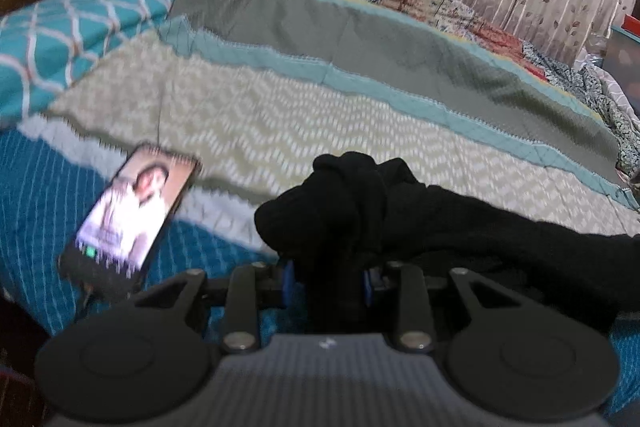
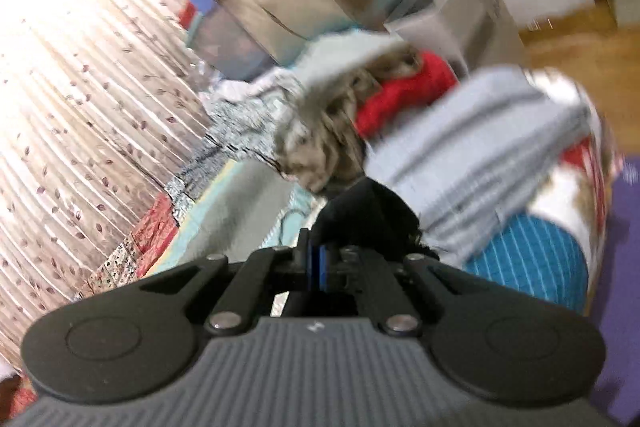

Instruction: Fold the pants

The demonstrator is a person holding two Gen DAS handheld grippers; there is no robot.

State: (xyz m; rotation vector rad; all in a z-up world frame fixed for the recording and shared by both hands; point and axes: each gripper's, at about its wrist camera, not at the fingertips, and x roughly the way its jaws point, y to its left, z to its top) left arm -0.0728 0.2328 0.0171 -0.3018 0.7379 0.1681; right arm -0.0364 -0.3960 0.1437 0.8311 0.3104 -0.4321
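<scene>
Black pants gripped at both ends, stretched between the two hands above the bed

In the left wrist view the left gripper (image 1: pixel 328 283) has its fingers (image 1: pixel 289 285) closed on a thick bunch of the black pants (image 1: pixel 360 203) at lower centre of the frame; from there the cloth runs off toward the right edge, so its long axis lies left to right across the patterned quilt (image 1: pixel 320 115) of the bed, and this gripper tilts down toward it. A phone (image 1: pixel 132 215) lies on the quilt at lower left, just beside the bunch. In the blurred right wrist view the right gripper (image 2: pixel 320 263) shows its fingers pressed together on a thin edge of the same pants at lower centre, pointing more nearly level, with a pile of clothes (image 2: pixel 472 131) beyond. Each hand holds its own end, so bringing the two ends together looks like the next step.
</scene>
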